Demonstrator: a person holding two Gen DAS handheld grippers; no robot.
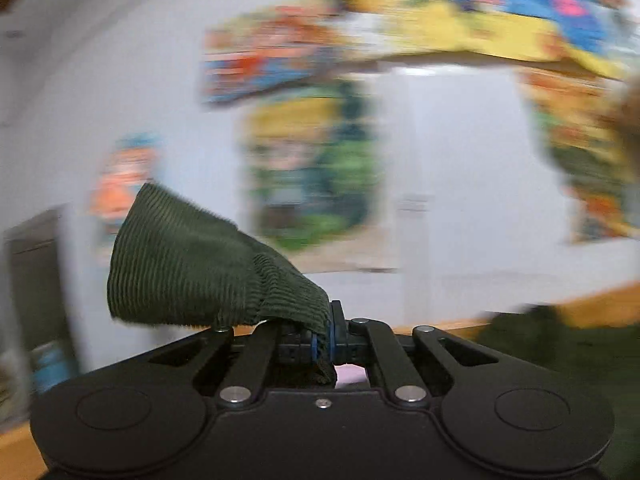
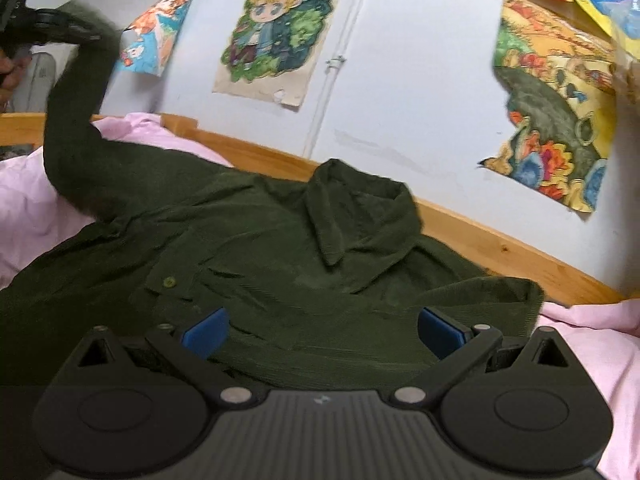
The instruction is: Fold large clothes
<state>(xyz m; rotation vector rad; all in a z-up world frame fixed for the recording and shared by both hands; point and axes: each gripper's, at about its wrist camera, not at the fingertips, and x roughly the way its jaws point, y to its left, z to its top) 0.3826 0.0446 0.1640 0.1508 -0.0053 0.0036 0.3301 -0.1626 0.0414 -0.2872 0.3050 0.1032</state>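
A dark green corduroy shirt [image 2: 280, 248] lies spread on a pink sheet [image 2: 24, 208], collar toward the wall. My left gripper [image 1: 326, 340] is shut on the end of the shirt's sleeve [image 1: 192, 268], which bunches over its left finger. In the right wrist view the left gripper [image 2: 60, 28] is raised at the upper left and the sleeve [image 2: 76, 128] hangs from it down to the shirt. My right gripper [image 2: 320, 330] is open and empty, just above the shirt's lower part. The left wrist view is motion-blurred.
A wooden bed rail [image 2: 500, 248] runs behind the shirt along a white wall. Colourful drawings [image 2: 276, 32] hang on the wall. Pink bedding [image 2: 592, 344] extends to the right of the shirt.
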